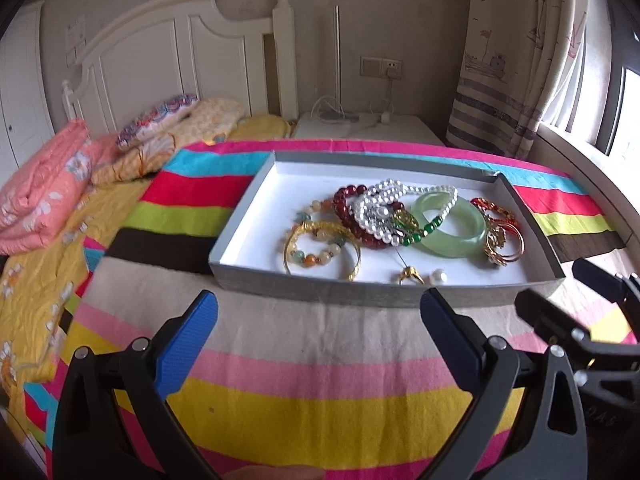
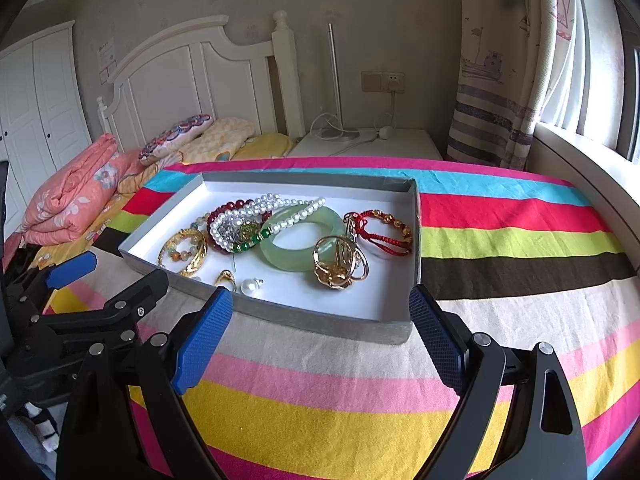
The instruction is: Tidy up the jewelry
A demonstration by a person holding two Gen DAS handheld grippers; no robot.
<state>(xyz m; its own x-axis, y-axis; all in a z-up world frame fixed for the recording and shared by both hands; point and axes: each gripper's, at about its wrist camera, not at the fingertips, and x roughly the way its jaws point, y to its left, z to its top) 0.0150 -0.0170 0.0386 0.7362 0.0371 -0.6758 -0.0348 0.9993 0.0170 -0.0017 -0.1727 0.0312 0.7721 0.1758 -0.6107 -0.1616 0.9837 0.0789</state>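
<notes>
A grey, white-lined tray (image 1: 320,294) (image 2: 320,326) lies on a striped cloth and holds a tangle of jewelry: a pale green jade bangle (image 1: 466,240) (image 2: 280,254), a pearl strand (image 1: 384,204) (image 2: 256,210), dark red beads (image 1: 348,208), a gold bangle (image 1: 352,264) (image 2: 186,256), gold rings (image 1: 500,246) (image 2: 340,264), a red cord bracelet (image 2: 380,232), a gold ring (image 1: 410,276) and a loose pearl (image 1: 439,277) (image 2: 250,286). My left gripper (image 1: 320,312) is open and empty just in front of the tray. My right gripper (image 2: 320,308) is open and empty at the tray's near right corner.
The striped cloth (image 1: 312,360) covers a surface beside a bed with folded pink quilt (image 1: 40,196) and pillows. A white headboard (image 1: 180,60), a nightstand (image 1: 360,128) with cables and a curtained window (image 1: 520,60) stand behind. The right gripper shows in the left wrist view (image 1: 568,292).
</notes>
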